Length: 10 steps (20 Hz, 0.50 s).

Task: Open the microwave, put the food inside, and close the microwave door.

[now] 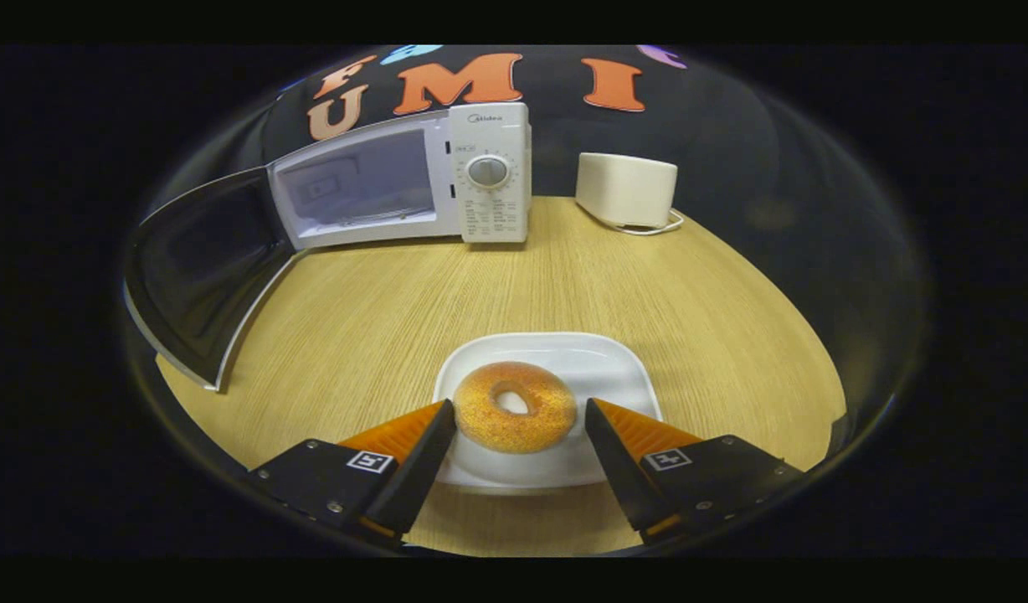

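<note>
golden-brown doughnut (pixel 515 407), white plate (pixel 547 356), white microwave (pixel 413 180), pale wood-grain table (pixel 480 285).

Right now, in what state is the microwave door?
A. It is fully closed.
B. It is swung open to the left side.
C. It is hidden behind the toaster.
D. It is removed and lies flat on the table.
B: the microwave shows its bare cavity, and its door stands swung out to the left, while the open gripper has its fingers on either side of the donut on the plate.
</note>
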Motion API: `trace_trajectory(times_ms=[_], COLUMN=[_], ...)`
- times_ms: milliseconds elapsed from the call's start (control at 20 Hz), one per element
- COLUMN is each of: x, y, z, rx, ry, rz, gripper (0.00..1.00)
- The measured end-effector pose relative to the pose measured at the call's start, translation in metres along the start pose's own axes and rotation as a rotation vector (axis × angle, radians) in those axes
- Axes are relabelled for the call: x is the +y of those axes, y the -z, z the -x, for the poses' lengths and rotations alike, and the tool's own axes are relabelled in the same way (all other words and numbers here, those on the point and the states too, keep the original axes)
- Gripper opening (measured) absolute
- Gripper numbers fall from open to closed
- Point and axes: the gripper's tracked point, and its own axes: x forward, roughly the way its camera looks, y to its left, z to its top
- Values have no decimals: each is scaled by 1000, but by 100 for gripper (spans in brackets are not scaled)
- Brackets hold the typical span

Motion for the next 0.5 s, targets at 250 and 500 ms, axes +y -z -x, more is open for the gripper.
trace_trajectory(times_ms=[250, 500], x=[4, 9], y=[1, -1], z=[-2, -3], rx=[-14, -15], ry=[0, -1], rz=[16, 38], gripper=[80, 55])
